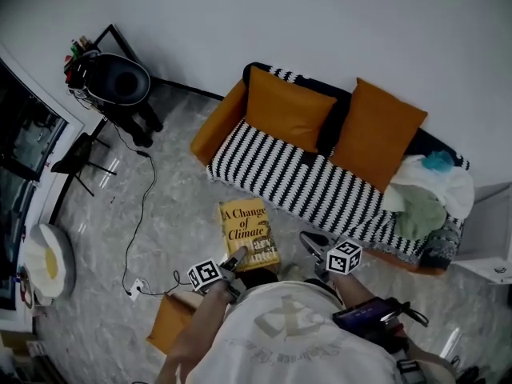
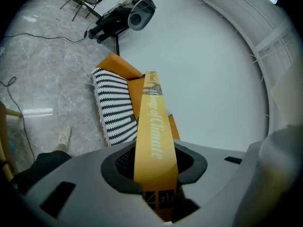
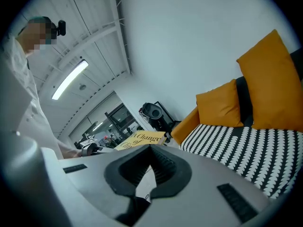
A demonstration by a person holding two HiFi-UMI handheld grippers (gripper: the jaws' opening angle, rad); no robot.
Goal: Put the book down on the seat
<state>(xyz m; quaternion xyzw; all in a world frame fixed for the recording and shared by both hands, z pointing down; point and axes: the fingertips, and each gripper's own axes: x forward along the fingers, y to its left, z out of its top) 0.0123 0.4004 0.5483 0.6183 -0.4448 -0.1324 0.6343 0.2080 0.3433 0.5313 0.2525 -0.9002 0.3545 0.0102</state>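
Starting far left in the head view: got a round fried-egg-looking cushion [image 1: 45, 266] lying on the grey floor [image 1: 172, 154]. Further back, seeing a black round-shelled thing [image 1: 120, 80] on a stand by the wall, can't say what exactly. Also spotting a thin black cable [image 1: 146, 206] snaking across the floor toward the middle.

Moving to the centre: gripping the yellow book [image 1: 249, 234] with the left gripper [image 1: 237, 258], cover facing up. Hovering it over the floor just in front of the sofa [image 1: 218, 130], not yet on the striped seat [image 1: 296, 178]. Checking the left gripper view: can see both pads clamped on the book's lower end, spine running straight up between them toward the sofa's striped end.

Just right of that: got the right gripper [image 1: 312, 245] near the book but apart from it. Jaws pinched together on nothing, going by the right gripper view.

Further right, up on the sofa: seeing two orange cushions [image 1: 290, 110], the taller one [image 1: 378, 133], both leaning on the backrest. Finishing with a heap of white and green fabric [image 1: 424, 198] at the seat's right end.
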